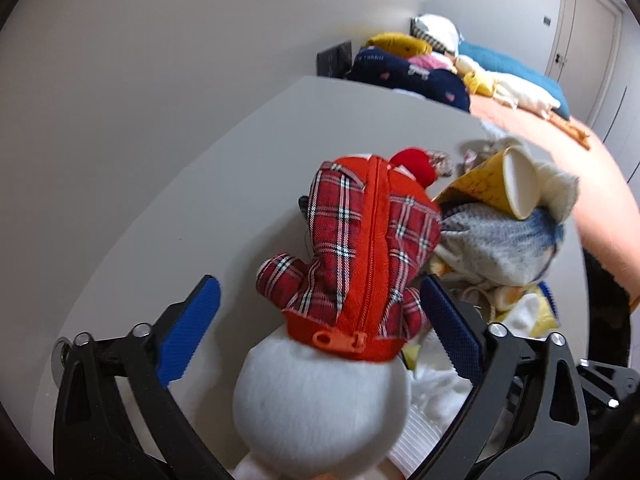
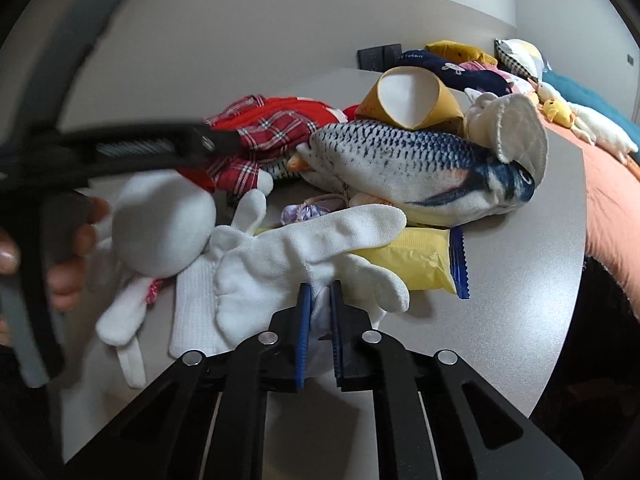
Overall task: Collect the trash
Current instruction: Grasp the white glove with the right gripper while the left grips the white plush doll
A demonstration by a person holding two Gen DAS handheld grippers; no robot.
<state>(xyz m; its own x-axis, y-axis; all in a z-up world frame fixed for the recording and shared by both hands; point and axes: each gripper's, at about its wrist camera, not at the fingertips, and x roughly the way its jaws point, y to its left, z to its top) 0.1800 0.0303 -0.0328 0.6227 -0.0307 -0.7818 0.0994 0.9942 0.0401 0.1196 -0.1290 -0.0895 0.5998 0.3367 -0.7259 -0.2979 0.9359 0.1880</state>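
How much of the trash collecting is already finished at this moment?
Nothing looks collected yet; no bin is in view. In hand: the right gripper is shut on the white glove, and the left gripper is open around the plaid-dressed plush toy. Left on the table: the yellow paper cup, the yellow wrapper and the fish plush.

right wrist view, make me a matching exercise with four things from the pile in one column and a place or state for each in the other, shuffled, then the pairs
Things:
1. white glove
2. paper cup
3. fish plush
4. yellow snack packet

Places or states:
A. on its side at the back of the pile, open mouth facing the camera
B. pinched in the right gripper
C. partly under the glove, blue serrated end
D. across the pile, in front of the cup

Pairs: 1-B, 2-A, 3-D, 4-C
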